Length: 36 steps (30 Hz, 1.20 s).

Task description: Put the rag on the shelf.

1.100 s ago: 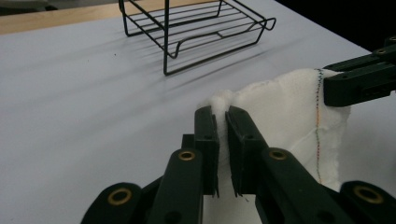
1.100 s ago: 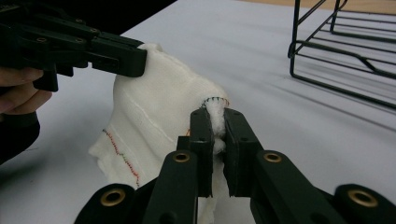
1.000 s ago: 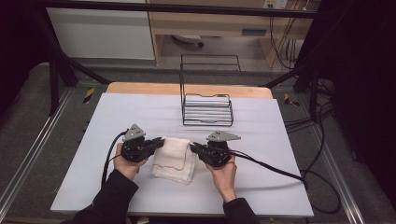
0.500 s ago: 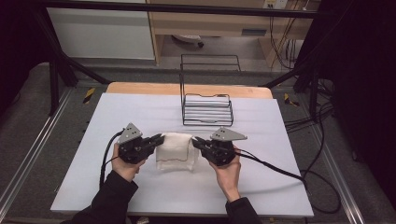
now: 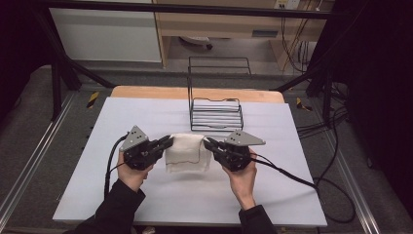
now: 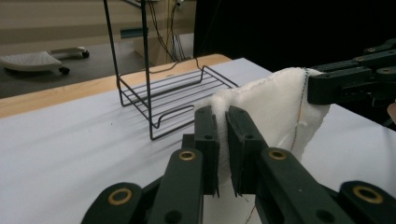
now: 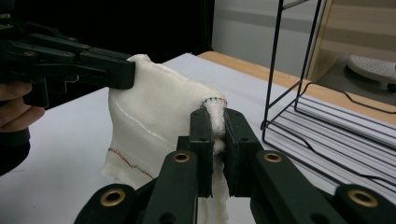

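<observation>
A white folded cloth [image 5: 185, 152] with coloured stitching hangs between both grippers above the white table [image 5: 146, 117]. My left gripper [image 5: 168, 141] is shut on the cloth's left upper corner, and its jaws pinch the cloth [image 6: 261, 112] in the left gripper view [image 6: 223, 140]. My right gripper [image 5: 207, 143] is shut on the right upper corner; its own view shows the cloth [image 7: 154, 121] squeezed between the jaws [image 7: 214, 135]. The cloth's lower edge droops toward the table.
A black wire rack [image 5: 215, 109] stands just beyond the cloth at the table's far middle, with a tall wire back. A wooden strip [image 5: 146, 91] runs along the table's far edge. Cables [image 5: 292, 175] trail from the right gripper across the table's right side.
Both grippers have lifted the cloth off the table and carried it a little farther away, toward the wire rack. The cloth now hangs stretched between them instead of lying flat.
</observation>
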Tool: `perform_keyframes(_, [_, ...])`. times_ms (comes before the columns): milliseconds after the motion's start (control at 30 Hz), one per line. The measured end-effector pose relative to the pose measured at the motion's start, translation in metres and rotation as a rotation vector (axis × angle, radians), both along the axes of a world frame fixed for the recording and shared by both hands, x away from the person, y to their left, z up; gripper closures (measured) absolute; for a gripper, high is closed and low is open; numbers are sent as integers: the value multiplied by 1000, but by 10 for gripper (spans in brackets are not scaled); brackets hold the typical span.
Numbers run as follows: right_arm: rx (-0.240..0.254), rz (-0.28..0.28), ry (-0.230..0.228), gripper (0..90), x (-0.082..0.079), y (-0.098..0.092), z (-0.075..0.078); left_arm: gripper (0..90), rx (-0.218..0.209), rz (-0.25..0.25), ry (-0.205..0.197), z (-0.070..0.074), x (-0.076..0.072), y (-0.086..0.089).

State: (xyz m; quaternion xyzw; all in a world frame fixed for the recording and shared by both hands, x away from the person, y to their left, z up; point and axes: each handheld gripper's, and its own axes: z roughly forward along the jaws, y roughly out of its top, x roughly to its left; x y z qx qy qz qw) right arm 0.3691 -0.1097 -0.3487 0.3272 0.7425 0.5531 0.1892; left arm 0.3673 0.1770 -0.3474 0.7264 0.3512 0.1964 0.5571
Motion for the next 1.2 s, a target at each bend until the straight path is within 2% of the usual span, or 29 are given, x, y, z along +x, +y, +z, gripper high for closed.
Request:
perform_keyframes(467, [35,-26,-64,832,-6,-16,20,829,-37,-5,-69,16,-1,-14])
perform_keyframes(1033, [69,-59,-129,833,-9,-27,38,829,-95,-7,-122,31,3,-26])
perform_keyframes(1200, [77,-77,-169,833,-9,-29,50,829,-109,-4,-146,41,4,-29])
